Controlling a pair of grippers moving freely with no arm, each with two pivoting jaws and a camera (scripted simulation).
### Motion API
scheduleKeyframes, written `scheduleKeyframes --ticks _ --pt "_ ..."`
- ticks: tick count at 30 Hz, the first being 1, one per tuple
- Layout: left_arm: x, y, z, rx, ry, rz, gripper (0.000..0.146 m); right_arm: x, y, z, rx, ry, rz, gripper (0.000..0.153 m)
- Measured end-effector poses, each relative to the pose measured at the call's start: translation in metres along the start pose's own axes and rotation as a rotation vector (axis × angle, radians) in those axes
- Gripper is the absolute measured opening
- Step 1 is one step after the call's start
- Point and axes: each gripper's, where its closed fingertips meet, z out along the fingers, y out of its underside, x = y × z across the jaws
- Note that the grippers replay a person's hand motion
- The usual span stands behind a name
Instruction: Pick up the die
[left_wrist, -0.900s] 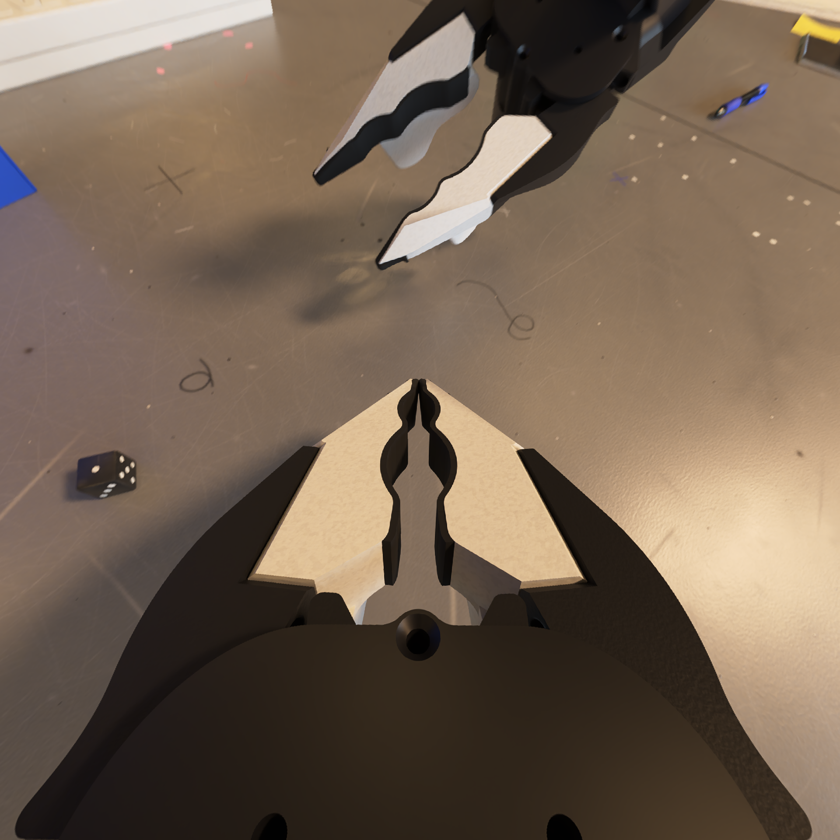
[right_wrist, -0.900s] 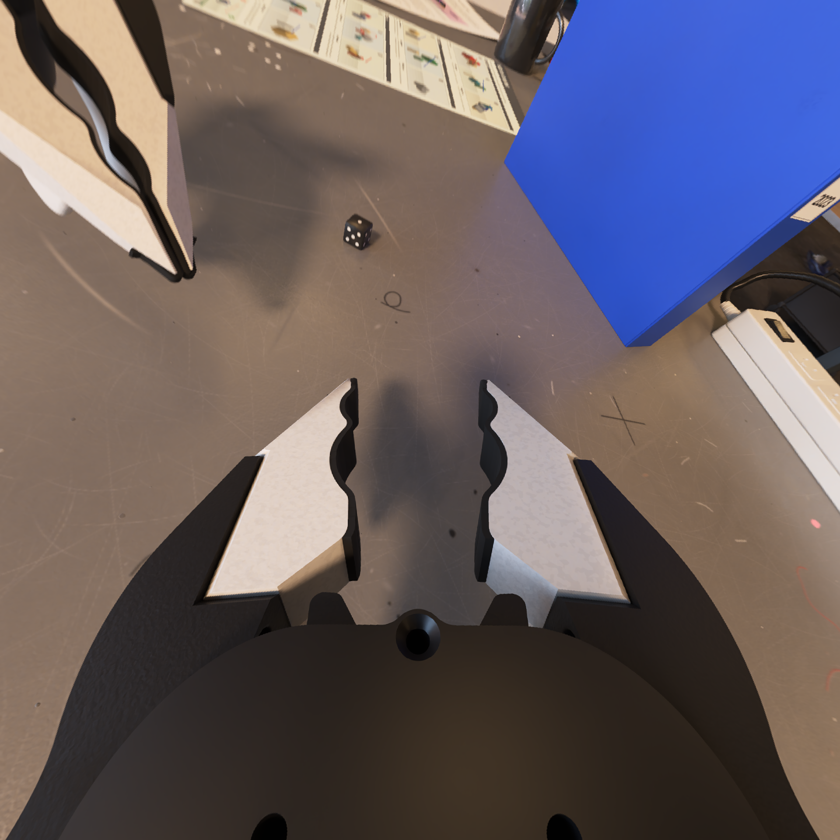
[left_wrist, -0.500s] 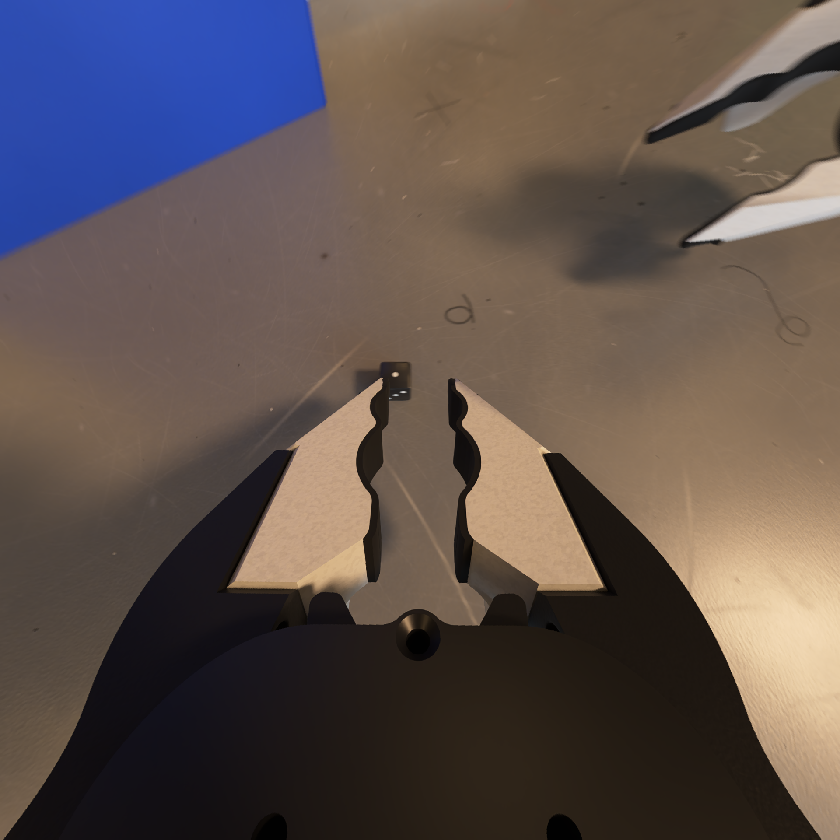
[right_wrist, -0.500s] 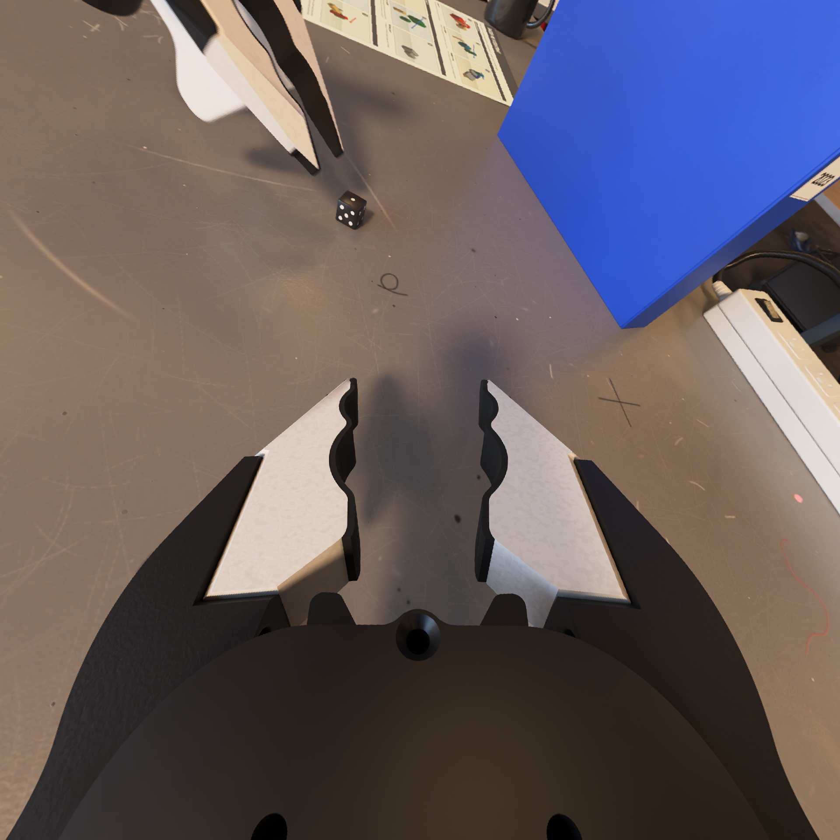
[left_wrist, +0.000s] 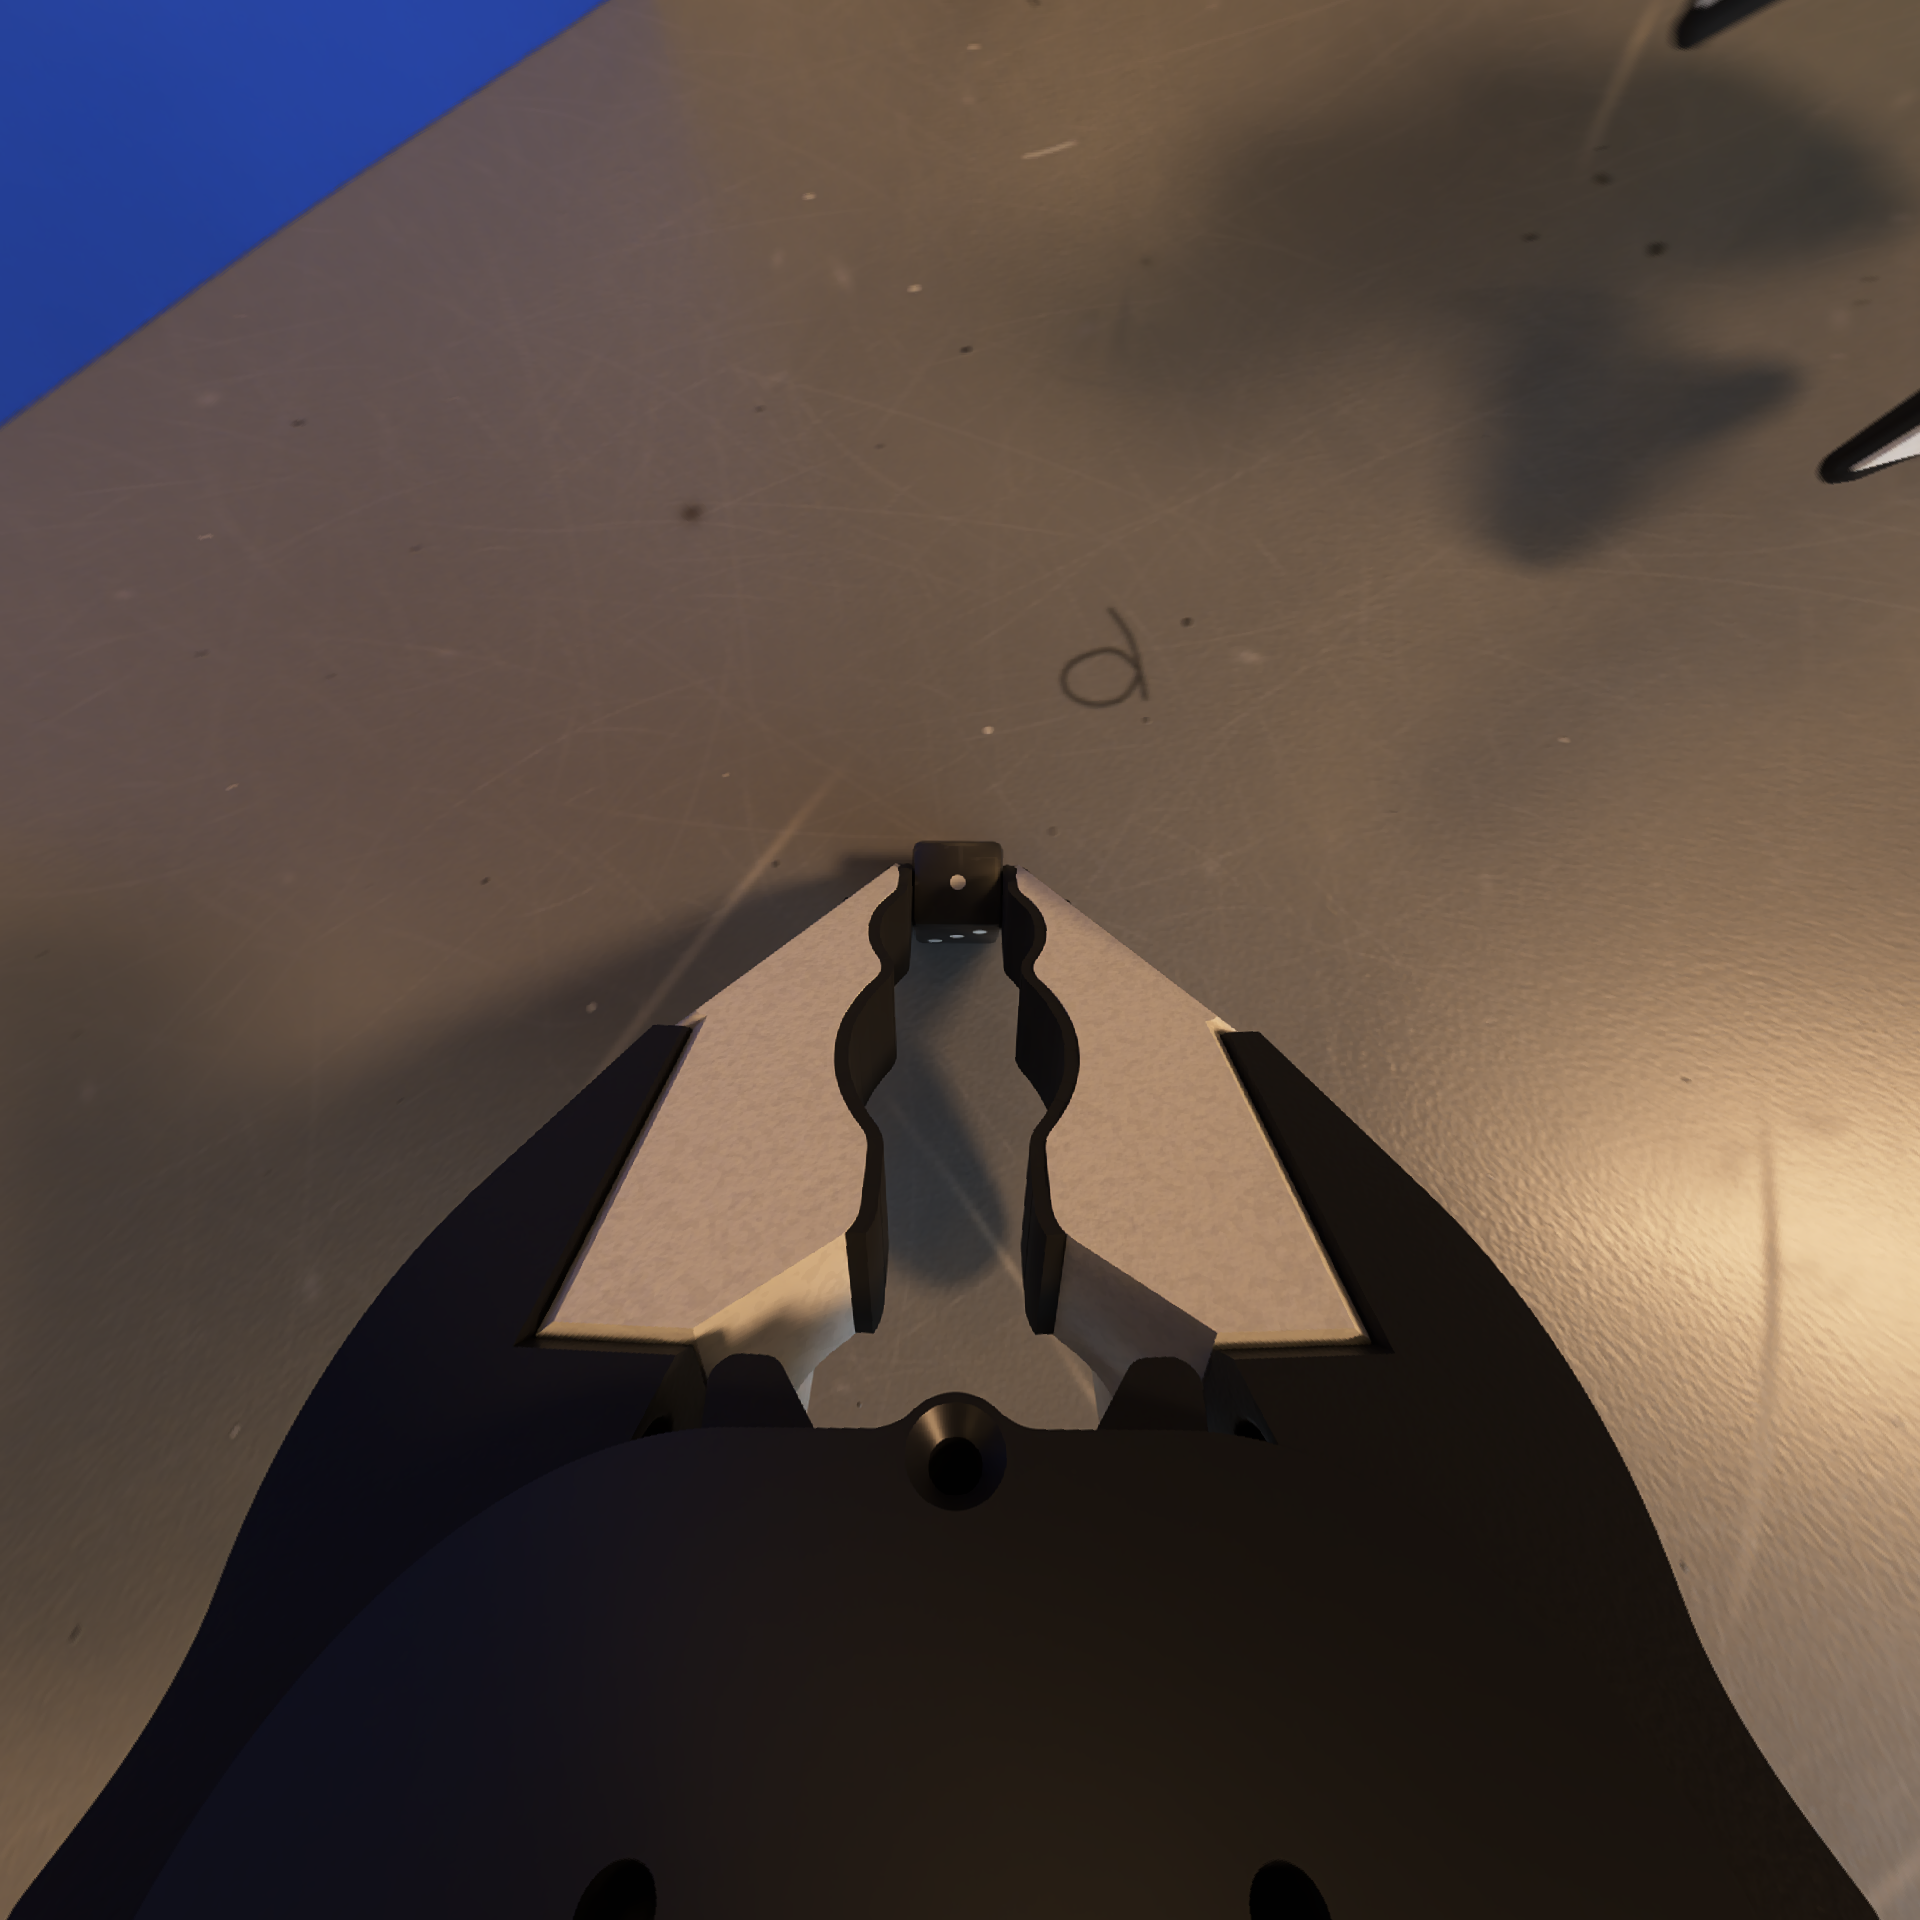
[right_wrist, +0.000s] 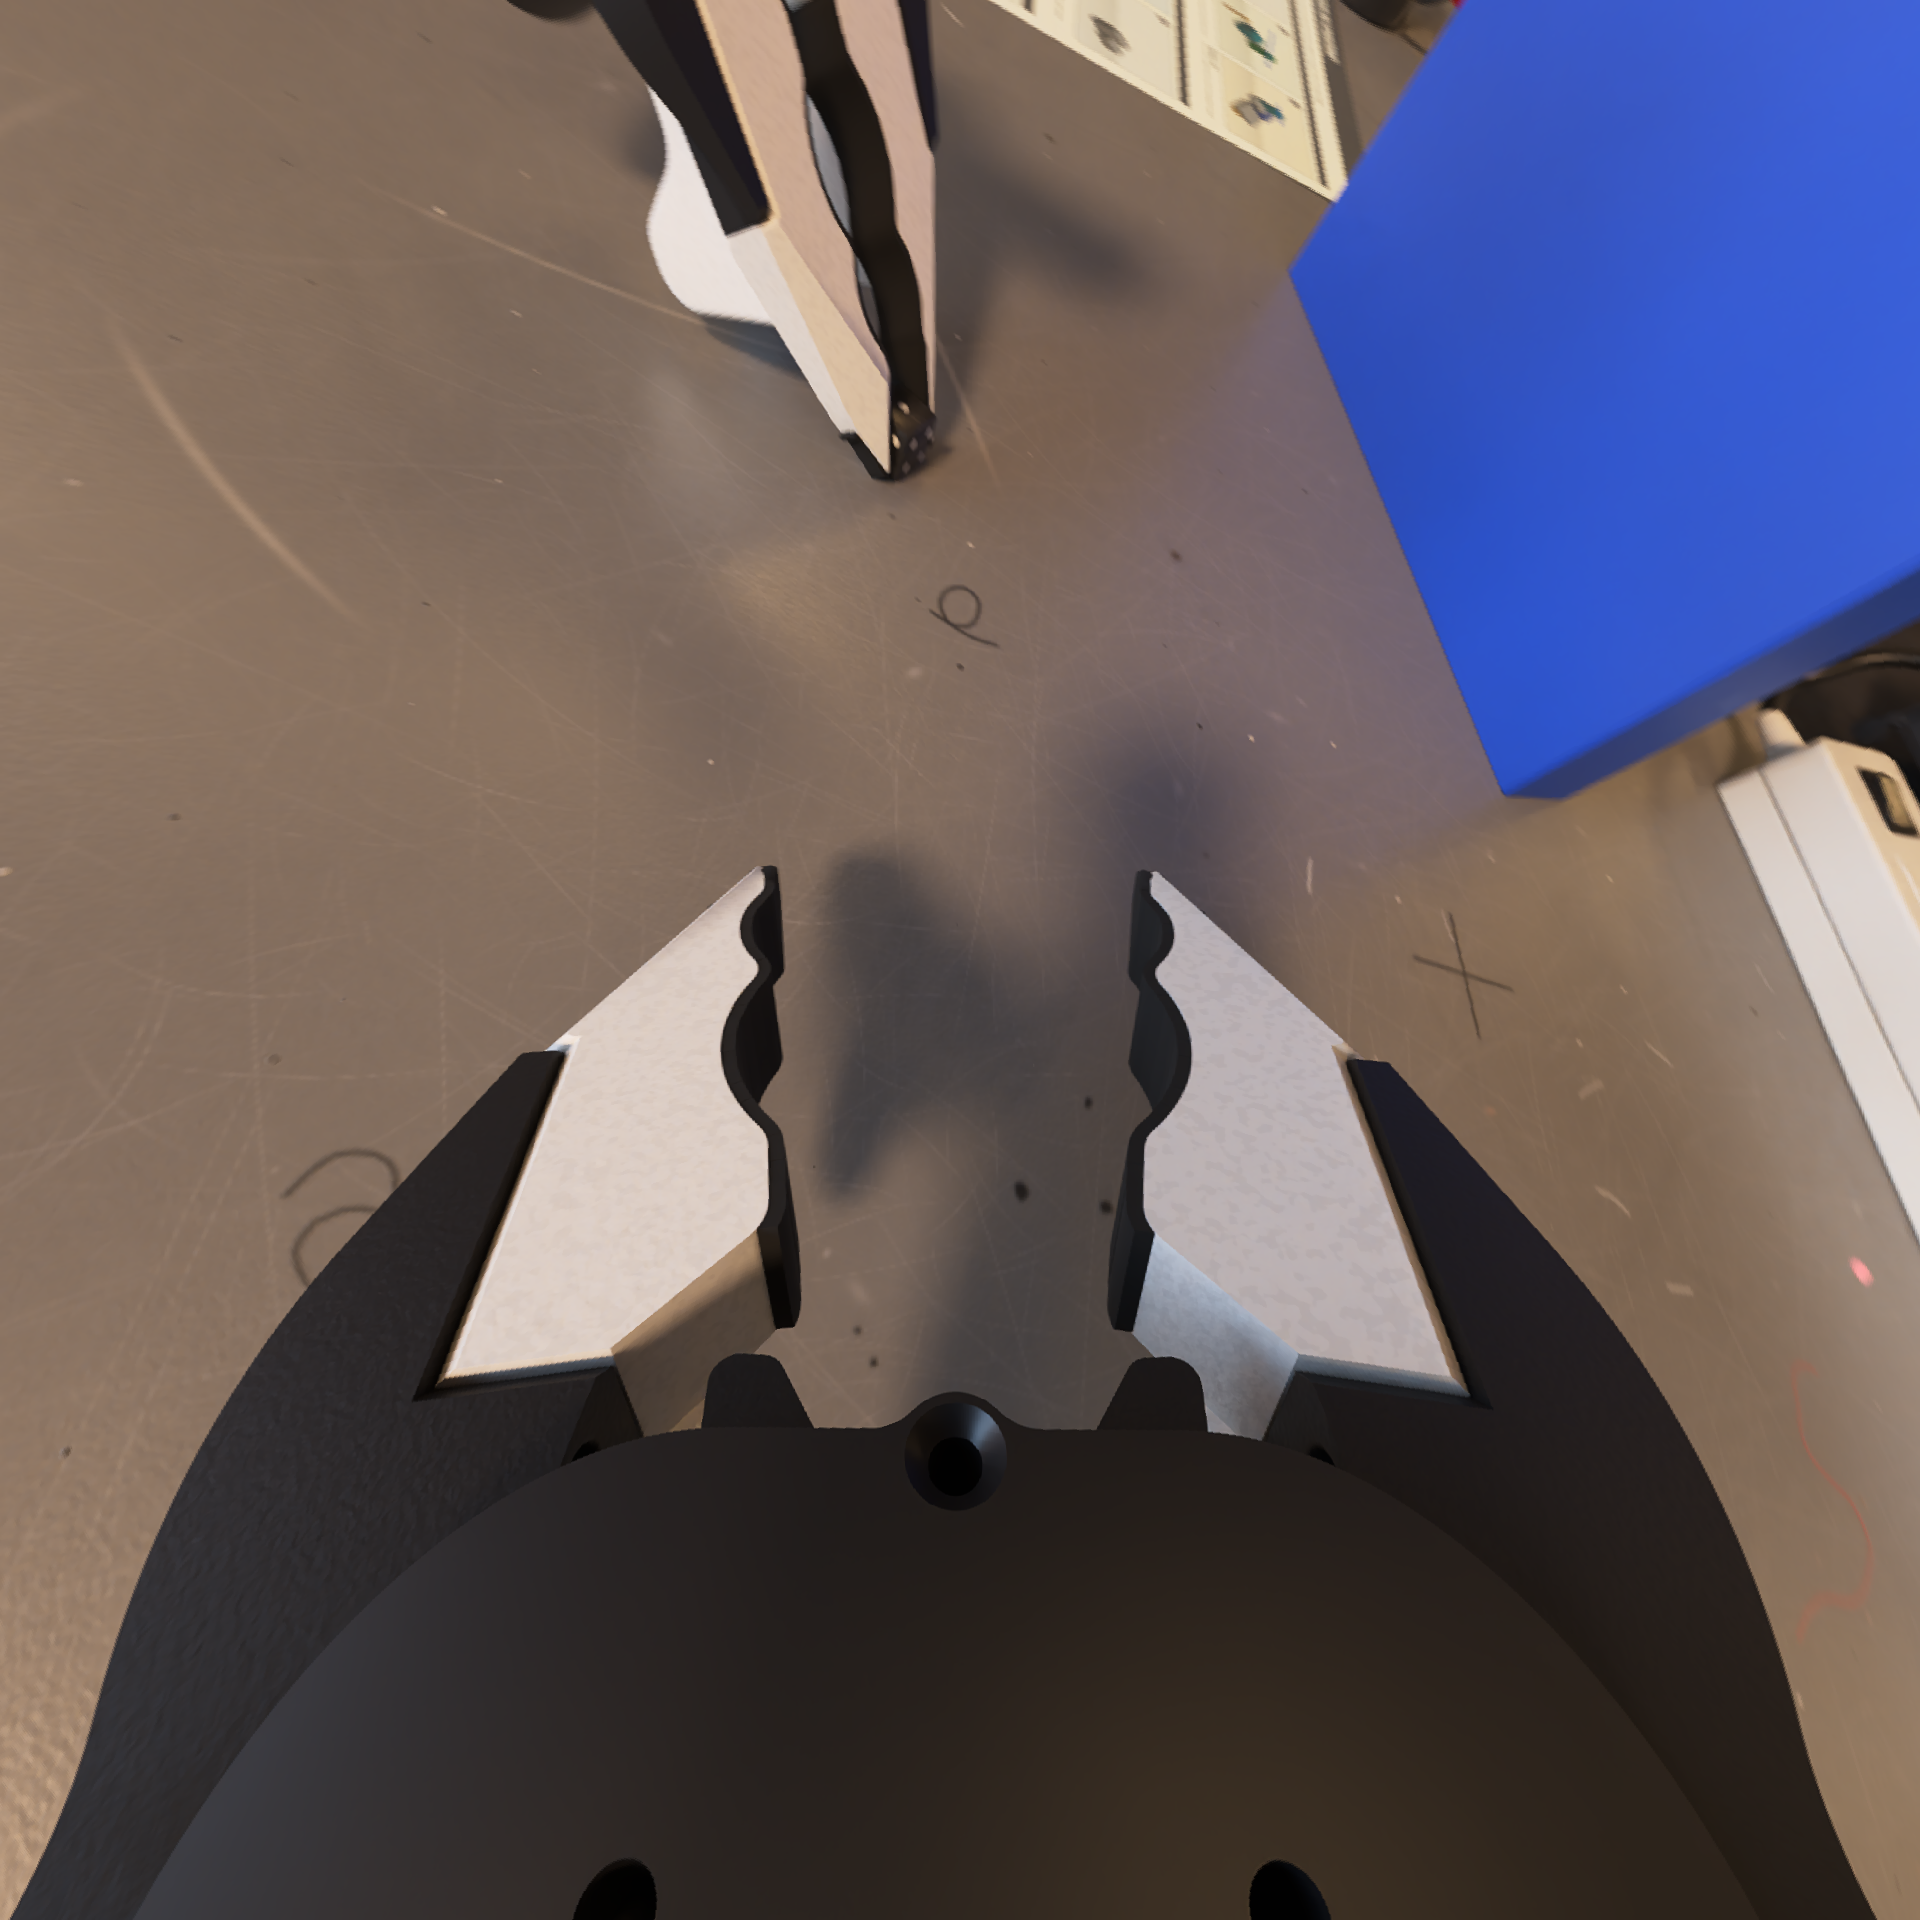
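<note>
The worktop (right_wrist: 416, 623) is grey-brown, scratched and dusty, with small pen marks drawn on it, a loop and a cross, and at the far edge lies a printed sheet (right_wrist: 1226, 94) whose print is too small to read. The black die (left_wrist: 957, 894) with white dots sits at the very tips of the left gripper (left_wrist: 957, 883), whose jaws are clenched on its two sides, low at the worktop. The right gripper (right_wrist: 956, 883) hangs well apart with its jaws released around nothing, between a blue box (right_wrist: 1621, 364) on its right and free surface on its left.
</note>
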Motion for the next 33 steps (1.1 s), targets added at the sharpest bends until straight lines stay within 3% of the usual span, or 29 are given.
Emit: scheduleKeyframes --ticks 7,11,18,22,27,33 --pt "0.017 -0.007 -0.003 0.040 0.221 -0.007 0.016 0.001 -0.004 0.015 -0.029 -0.127 -0.083 0.091" --pt "0.029 -0.015 -0.015 0.099 0.311 -0.021 0.016 -0.008 -0.008 0.028 -0.064 -0.137 -0.082 0.092" --pt "0.046 -0.034 -0.049 0.181 0.395 0.014 0.016 -0.020 -0.019 0.049 -0.150 0.043 0.070 0.091" --pt "0.060 -0.043 -0.056 0.168 0.419 0.068 0.016 -0.018 -0.022 0.046 -0.162 0.060 0.068 0.094" --pt "0.074 -0.049 -0.051 0.130 0.420 0.119 0.016 -0.007 -0.019 0.033 -0.001 -0.101 -0.010 0.090" --pt "0.083 -0.054 -0.043 0.084 0.392 0.127 0.016 0.002 0.003 0.041 -0.072 -0.240 -0.118 0.091"
